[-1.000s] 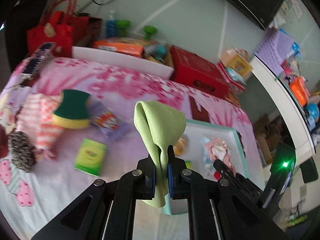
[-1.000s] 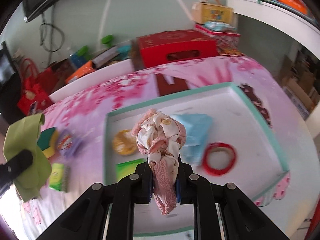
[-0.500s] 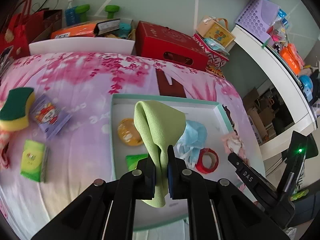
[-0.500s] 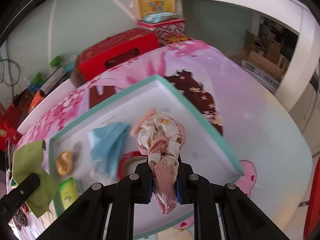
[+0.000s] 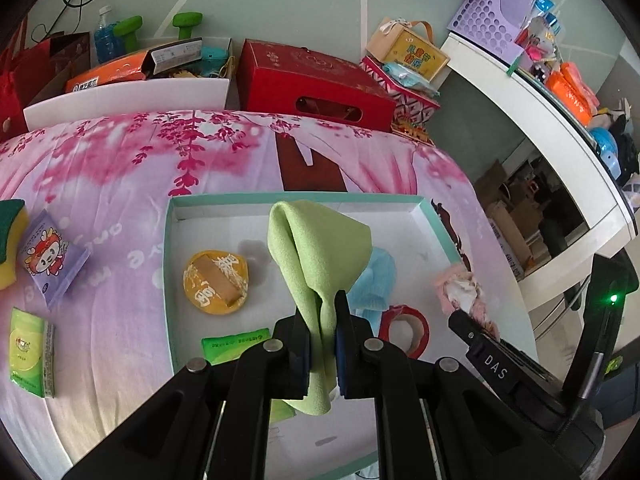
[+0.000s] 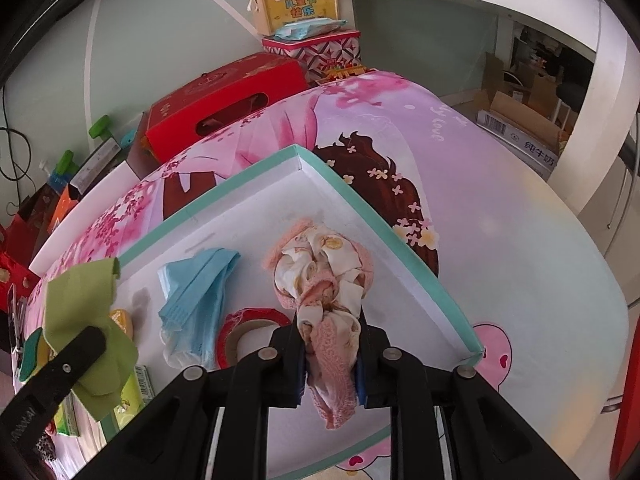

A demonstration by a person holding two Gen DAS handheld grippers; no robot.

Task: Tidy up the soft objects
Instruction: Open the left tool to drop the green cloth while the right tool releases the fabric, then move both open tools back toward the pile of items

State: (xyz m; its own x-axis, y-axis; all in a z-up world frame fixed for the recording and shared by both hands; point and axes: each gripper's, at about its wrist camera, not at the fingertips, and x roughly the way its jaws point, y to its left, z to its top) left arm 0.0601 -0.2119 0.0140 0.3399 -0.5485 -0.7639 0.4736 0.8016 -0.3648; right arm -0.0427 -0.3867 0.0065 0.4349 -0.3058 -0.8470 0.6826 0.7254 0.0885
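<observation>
Your left gripper [image 5: 323, 334] is clamping a folded green cloth [image 5: 320, 256], and its jaws are starting to ease apart with the cloth between the pads. You are holding it above the middle of the white tray [image 5: 438, 226], which has a teal rim and is sitting on the pink floral bedspread [image 5: 120, 184].

Your right gripper [image 6: 331, 354] is gripping a bunched pink and cream fabric piece [image 6: 320, 276], and those jaws are also beginning to part with the fabric between them. You are holding it over the tray's right side, near the far right corner.

Lying in the tray are a crumpled blue face mask [image 6: 196, 300], a red tape roll [image 6: 248, 326] just beside it, a round yellow packet [image 5: 215, 280] toward the left side, and a green packet [image 5: 236, 346] at the near left.

Out on the bedspread, left of the tray, are lying a purple cartoon packet [image 5: 50, 256], another green packet [image 5: 28, 352] and a yellow and green sponge [image 5: 10, 248] at the left edge.
</observation>
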